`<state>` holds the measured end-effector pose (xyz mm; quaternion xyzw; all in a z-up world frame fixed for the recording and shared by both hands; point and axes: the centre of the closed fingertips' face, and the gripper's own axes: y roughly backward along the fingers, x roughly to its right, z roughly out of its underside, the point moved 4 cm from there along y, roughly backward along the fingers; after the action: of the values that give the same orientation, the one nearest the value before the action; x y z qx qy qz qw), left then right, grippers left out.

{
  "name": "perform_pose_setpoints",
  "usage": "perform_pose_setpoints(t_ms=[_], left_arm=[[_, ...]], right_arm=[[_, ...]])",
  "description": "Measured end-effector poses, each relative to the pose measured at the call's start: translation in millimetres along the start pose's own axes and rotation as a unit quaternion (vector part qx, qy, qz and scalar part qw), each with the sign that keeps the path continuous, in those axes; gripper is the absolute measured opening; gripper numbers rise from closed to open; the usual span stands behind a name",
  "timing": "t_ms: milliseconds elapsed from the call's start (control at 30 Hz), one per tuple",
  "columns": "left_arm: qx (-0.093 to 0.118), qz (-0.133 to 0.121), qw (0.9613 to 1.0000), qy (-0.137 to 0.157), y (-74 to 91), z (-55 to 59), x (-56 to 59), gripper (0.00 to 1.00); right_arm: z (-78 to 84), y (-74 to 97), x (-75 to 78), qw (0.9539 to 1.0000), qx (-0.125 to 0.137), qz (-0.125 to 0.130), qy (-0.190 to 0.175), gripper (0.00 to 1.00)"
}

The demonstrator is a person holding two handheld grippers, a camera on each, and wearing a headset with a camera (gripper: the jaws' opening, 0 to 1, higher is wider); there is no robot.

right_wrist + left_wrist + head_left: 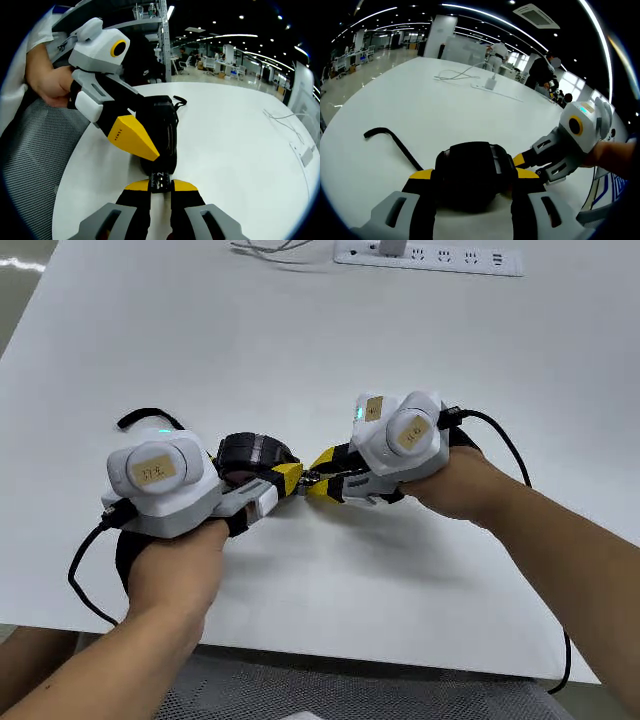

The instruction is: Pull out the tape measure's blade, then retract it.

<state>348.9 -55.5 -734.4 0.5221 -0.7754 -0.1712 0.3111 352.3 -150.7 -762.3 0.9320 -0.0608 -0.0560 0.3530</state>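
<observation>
Mid-frame on the white table (pixel 300 340), the black round tape measure (pixel 255 452) is clamped by the left claw (pixel 472 176), its blade tip (pixel 160 178) pinched in the right claw (pixel 161 190); a straight, level pull is advised.

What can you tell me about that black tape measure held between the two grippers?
The tape measure has a rounded black case, plastic-looking, with a black wrist strap trailing across the white table. The left gripper clamps the case between its yellow-tipped jaws, low at the table; whether it rests on the surface I cannot tell. A short stub of blade with printed marks sticks out of the case, pinched by the right gripper. The blade looks barely pulled out.
</observation>
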Motion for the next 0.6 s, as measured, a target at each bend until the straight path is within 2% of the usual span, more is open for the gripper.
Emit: perform_pose_setpoints(t_ms=[600], left_arm=[[0.002, -0.001, 1.0000, 0.003, -0.4, 0.0, -0.6, 0.57]], right_arm=[[-4.9, -4.9, -0.8, 1.0000, 0.004, -0.001, 0.007, 0.11]])
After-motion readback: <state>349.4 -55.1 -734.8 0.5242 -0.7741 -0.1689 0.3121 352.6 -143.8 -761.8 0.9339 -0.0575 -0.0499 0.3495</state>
